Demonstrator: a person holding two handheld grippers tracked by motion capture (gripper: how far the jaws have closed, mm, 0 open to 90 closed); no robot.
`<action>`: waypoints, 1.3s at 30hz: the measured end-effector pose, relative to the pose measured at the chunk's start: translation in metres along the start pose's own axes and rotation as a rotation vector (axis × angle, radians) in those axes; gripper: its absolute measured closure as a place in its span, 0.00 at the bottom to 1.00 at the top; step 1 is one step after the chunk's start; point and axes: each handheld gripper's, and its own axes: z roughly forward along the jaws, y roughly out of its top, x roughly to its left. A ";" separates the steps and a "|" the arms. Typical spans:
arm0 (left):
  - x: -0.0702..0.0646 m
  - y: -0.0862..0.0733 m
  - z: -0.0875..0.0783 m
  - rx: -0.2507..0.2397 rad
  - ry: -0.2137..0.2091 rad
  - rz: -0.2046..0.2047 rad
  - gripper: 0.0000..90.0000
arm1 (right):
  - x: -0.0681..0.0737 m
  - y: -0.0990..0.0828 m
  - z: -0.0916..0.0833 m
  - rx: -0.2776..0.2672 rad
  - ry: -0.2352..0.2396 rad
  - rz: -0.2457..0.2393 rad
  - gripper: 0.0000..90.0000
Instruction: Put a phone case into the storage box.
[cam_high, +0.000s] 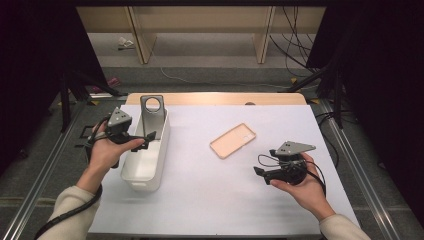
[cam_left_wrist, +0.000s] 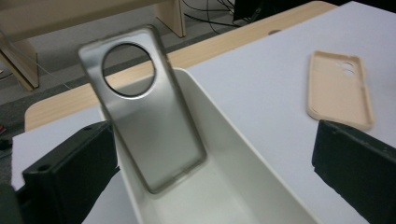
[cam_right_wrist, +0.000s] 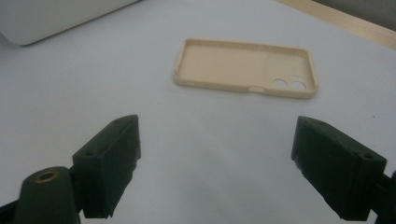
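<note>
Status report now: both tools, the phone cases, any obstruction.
Left tool open, nothing between its jaws, over white bin. Grey phone case leaning upright in bin. Right tool open, facing beige phone case lying flat. Nothing between them.

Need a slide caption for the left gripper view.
Open left gripper faces a grey phone case leaning upright in a white plastic bin; a beige phone case lies beyond.

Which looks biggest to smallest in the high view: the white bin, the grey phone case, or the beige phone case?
1. White bin, clearly the largest.
2. Grey phone case and beige phone case look about alike; the grey one leans upright in the bin, half hidden, so no ranking between them.
</note>
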 end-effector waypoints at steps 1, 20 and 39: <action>-0.004 -0.002 -0.003 0.004 -0.004 0.008 0.00 | 0.000 0.000 0.001 0.001 0.000 0.000 0.18; -0.034 -0.016 -0.016 -0.009 -0.062 0.024 0.00 | -0.001 0.004 0.004 -0.011 0.011 0.009 0.18; -0.046 -0.022 -0.026 -0.097 -0.081 0.012 0.21 | 0.000 0.005 0.004 -0.020 0.008 0.011 0.18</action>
